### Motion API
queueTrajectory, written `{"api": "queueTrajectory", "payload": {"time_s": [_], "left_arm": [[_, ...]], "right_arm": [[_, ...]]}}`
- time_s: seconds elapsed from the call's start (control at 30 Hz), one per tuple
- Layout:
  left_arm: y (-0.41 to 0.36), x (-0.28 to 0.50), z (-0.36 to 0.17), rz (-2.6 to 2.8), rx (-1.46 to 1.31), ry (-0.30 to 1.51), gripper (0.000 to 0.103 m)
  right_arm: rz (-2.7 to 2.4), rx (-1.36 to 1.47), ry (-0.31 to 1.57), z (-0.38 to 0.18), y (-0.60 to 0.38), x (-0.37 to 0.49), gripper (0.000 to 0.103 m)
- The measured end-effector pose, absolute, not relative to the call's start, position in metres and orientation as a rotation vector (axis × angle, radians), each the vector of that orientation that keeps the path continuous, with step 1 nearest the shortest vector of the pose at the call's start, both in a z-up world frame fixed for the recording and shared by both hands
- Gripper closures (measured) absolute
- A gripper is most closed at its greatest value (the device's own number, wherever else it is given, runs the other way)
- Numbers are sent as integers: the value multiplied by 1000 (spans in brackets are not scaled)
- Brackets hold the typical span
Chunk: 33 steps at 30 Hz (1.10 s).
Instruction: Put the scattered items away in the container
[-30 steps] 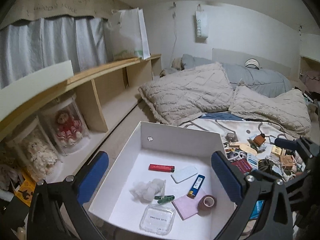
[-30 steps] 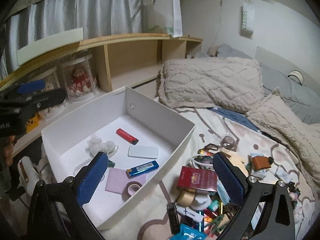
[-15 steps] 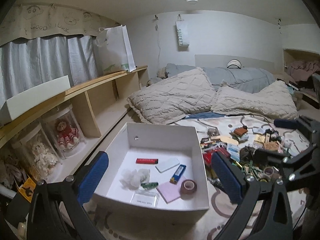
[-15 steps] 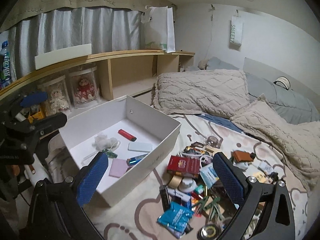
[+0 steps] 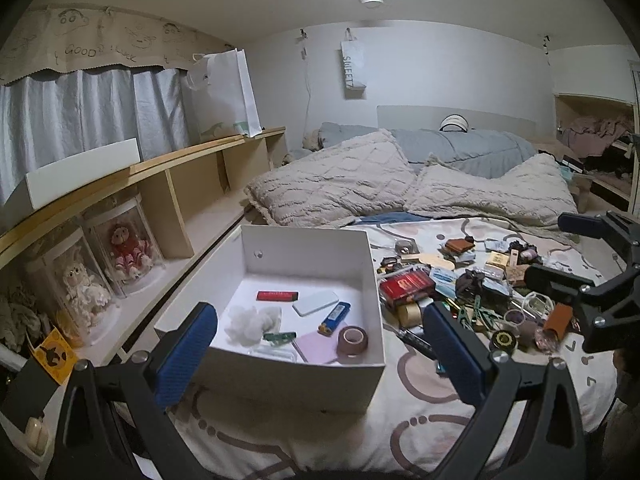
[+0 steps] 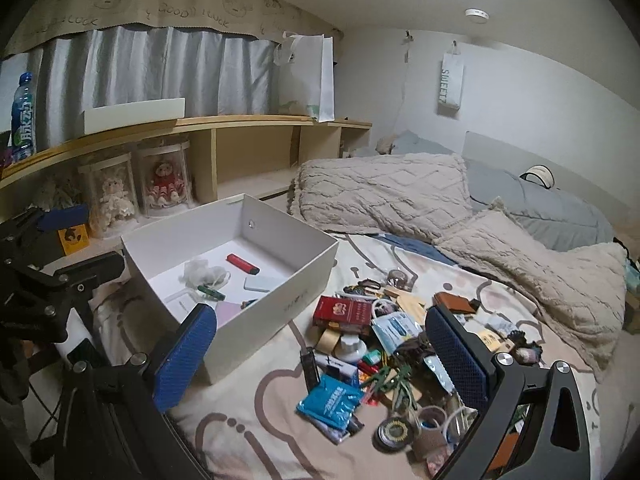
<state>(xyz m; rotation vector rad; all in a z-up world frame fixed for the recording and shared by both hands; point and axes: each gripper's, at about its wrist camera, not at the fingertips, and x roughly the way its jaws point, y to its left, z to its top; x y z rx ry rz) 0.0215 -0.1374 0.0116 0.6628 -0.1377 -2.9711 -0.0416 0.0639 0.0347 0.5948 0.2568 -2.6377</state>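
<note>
A white open box [image 5: 372, 264] [image 6: 280, 296] sits on the bed at the left. It holds a red lighter [image 5: 277, 295], a white case [image 5: 315, 302], a blue lighter [image 5: 335, 317], a tape roll [image 5: 352, 340], a pink pad and white fluff. A heap of scattered small items [image 5: 472, 292] [image 6: 384, 352] lies right of it, with a red packet [image 6: 346, 311] and a blue sachet [image 6: 330, 400]. My left gripper [image 5: 320, 356] is open and empty, held back in front of the box. My right gripper [image 6: 320, 356] is open and empty above the heap's near side.
A wooden shelf [image 5: 160, 184] with doll cases [image 5: 128, 252] runs along the left wall. Quilted pillows [image 5: 340, 184] and a grey duvet [image 5: 472, 148] lie beyond the box. The patterned bedsheet [image 5: 420, 412] spreads in front. The other gripper shows at each view's edge.
Both grippers have pulled back and up, away from the box. The box and the heap now look smaller and farther off. Nothing was picked up.
</note>
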Motion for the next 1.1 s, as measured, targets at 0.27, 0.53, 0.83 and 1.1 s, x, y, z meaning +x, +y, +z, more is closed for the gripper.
{"api": "queueTrajectory", "payload": {"time_s": [0.27,0.53,0.83,1.1], "left_arm": [[-129,38,7,-2987,665,-135,0],[-127,47,-3,-2988,696,-115,0],[-128,52,-8,-2989,689,-98,0],[-128,53,-10,-2989,697,-90,0]], "right_arm": [[-2664,608,247,28,80,-25,0],[-2691,605,200,20,95,-18,0],[-2717,614,198,13,104,-14,0],[-2716,618,195,12,105,-14,0]]}}
